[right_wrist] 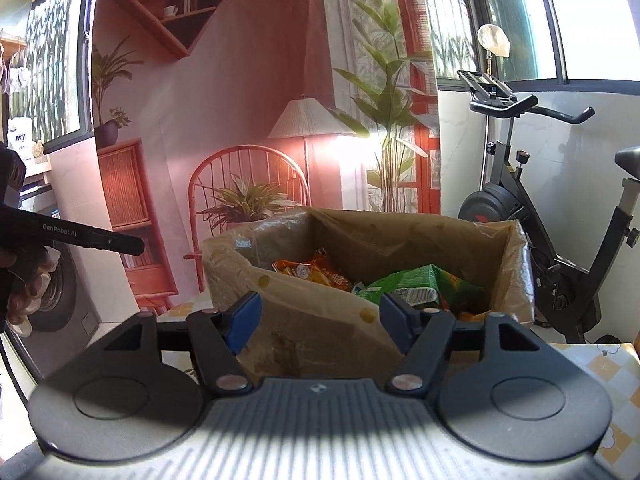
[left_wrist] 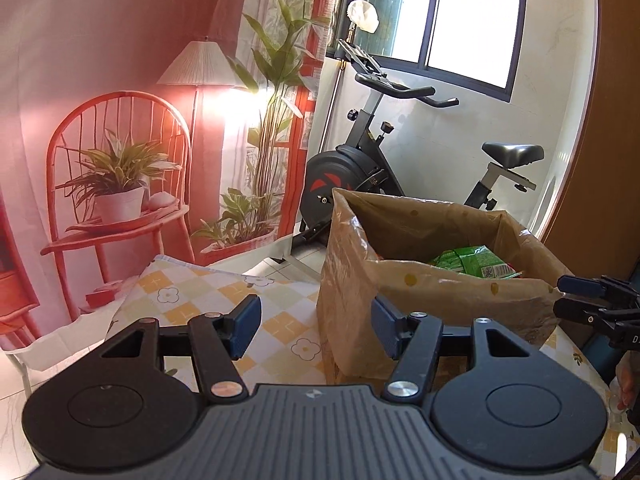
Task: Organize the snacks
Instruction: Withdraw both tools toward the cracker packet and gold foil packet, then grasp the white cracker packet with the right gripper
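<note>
Sunlit room, printed backdrop [right_wrist: 240,80] of a red chair and plants on the far wall, exercise bike [left_wrist: 400,152] far right under a window; near, a table under a checked flower cloth [left_wrist: 208,300]; on it a box [right_wrist: 320,320] lined with brown plastic, open at the top; snacks lie inside, a green packet [right_wrist: 412,286] toward the right and an orange packet [right_wrist: 316,270] behind it to the left; other packets beneath are too hidden to name. Left gripper [left_wrist: 316,326] hangs at the box's near left corner, fingers apart, nothing between them but cloth and the box's corner behind; right gripper [right_wrist: 320,322] sits before the near wall, fingers apart and empty, the liner's rim behind the gap. Judged step: both hands empty beside the box, so the next snack must be found outside these views, or the packets inside straightened; either way, come in over the rim from above rather than through the slack liner, which looks apt to snag and drag; pinch a packet by a flat edge, not the puffed middle. Room: cloth left of the box lies bare and gives free room to move; table's left edge is close there; the two grippers are near each other at the box, so move one at a time.
</note>
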`<move>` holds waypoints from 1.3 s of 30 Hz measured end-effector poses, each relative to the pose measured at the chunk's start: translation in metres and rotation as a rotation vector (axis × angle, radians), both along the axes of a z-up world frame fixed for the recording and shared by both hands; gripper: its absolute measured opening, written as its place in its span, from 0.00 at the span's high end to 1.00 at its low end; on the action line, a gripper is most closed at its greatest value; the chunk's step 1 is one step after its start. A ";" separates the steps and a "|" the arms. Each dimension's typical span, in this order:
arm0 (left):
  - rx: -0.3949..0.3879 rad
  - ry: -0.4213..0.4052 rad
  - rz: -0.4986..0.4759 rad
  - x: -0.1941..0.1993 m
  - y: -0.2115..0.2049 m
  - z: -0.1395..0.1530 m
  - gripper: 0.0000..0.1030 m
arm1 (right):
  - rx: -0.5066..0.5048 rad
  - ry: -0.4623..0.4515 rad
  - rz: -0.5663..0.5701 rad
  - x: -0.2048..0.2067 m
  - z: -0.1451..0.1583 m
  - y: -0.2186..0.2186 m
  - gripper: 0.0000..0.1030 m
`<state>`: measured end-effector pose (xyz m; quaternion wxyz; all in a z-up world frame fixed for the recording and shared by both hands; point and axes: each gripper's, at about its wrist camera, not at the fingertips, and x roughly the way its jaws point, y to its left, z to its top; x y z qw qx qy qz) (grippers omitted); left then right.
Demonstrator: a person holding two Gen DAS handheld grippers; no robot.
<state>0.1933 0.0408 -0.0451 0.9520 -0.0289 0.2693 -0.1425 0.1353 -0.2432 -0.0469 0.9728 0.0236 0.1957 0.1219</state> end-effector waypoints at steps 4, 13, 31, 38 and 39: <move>0.012 0.031 0.065 -0.017 0.029 -0.009 0.39 | -0.028 0.005 0.093 -0.001 -0.011 0.023 0.32; -0.023 0.074 0.145 -0.037 0.050 -0.039 0.39 | -0.040 0.095 0.198 -0.003 -0.049 0.051 0.32; -0.015 0.176 0.167 -0.040 0.026 -0.091 0.39 | -0.177 0.413 0.338 -0.011 -0.147 0.053 0.21; 0.000 0.192 0.143 -0.039 0.015 -0.097 0.39 | -0.249 0.476 0.393 -0.006 -0.170 0.062 0.15; 0.000 0.192 0.139 -0.039 0.013 -0.097 0.39 | -0.248 0.486 0.391 -0.005 -0.173 0.061 0.15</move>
